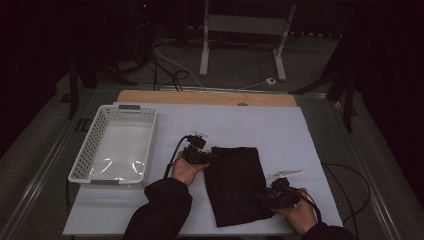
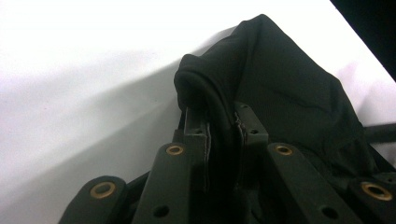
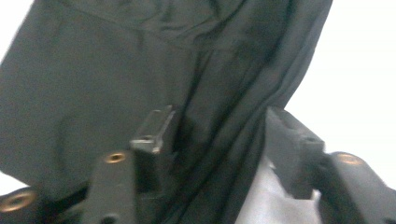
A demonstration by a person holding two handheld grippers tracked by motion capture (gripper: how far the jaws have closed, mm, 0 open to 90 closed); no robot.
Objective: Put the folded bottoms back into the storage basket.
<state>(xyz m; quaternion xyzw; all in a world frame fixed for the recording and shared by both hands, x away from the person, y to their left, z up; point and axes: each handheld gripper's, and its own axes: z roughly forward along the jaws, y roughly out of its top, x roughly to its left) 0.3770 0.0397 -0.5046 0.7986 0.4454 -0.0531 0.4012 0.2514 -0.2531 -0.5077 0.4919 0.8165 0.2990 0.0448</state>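
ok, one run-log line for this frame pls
scene: black cloth folded on white table | left gripper: shut on cloth edge | right gripper: open, jaws astride cloth fold | basket: left of cloth

Black claws (image 2: 224,130), brass screws, dark sleeves (image 1: 162,207)

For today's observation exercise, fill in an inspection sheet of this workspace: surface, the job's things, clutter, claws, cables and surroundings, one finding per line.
Surface: white sheet over a wooden table top.
Job's things: black cloth, folded, lying flat on the sheet; empty white basket at the left.
Clutter: nothing seen.
Claws: left claw shut on the cloth's left edge; right claw open, jaws astride the cloth's lower right edge.
Cables: one trails from each claw; more lie on the floor beyond the table.
Surroundings: dark room, grey metal stand behind the table.
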